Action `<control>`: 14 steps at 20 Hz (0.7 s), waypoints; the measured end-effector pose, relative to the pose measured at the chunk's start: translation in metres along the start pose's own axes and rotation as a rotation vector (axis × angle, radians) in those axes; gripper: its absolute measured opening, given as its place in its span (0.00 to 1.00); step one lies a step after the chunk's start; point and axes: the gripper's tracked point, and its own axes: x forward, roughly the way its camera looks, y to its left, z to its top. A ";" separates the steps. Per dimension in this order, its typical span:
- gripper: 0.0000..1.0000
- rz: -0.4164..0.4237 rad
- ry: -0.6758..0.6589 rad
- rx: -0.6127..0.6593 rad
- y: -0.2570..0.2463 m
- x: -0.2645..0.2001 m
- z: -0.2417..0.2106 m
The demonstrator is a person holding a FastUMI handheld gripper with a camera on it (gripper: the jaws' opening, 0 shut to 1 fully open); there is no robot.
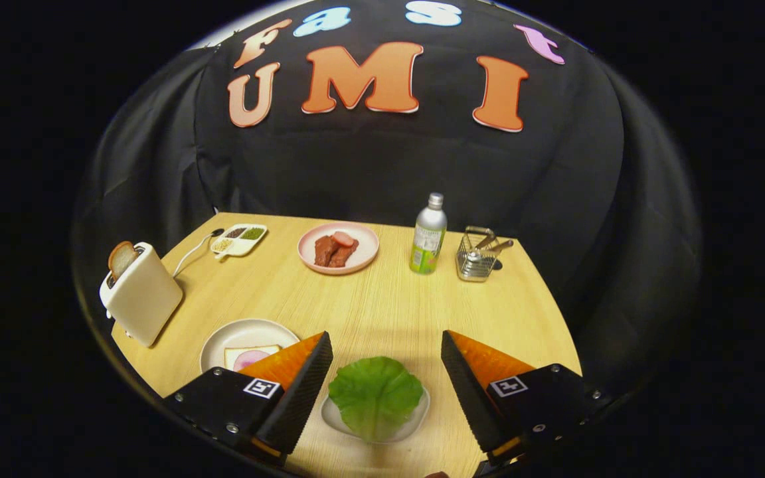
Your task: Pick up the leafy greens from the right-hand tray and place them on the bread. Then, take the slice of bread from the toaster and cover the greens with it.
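- Wooden table [369, 299] against black cloth, seen from above the gripper [386, 372].
- Fingers spread wide, holding nothing; greens [376, 395] lie between them on a small tray [422, 415].
- Bread [233, 357] on a plate [223, 335] sits just left of the fingers; toaster [140, 295] with a slice [121, 257] stands farther left.
- Likely first step: lower, close on the greens.

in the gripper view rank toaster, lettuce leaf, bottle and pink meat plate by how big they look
1. toaster
2. lettuce leaf, magnified by nearness to the open gripper
3. pink meat plate
4. bottle

Toaster and leaf look close, so unsure.
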 end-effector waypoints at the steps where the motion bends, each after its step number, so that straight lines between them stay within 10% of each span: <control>1: 0.99 0.004 0.038 -0.012 0.000 0.004 -0.012; 14: 1.00 0.054 0.511 -0.099 0.015 0.045 -0.137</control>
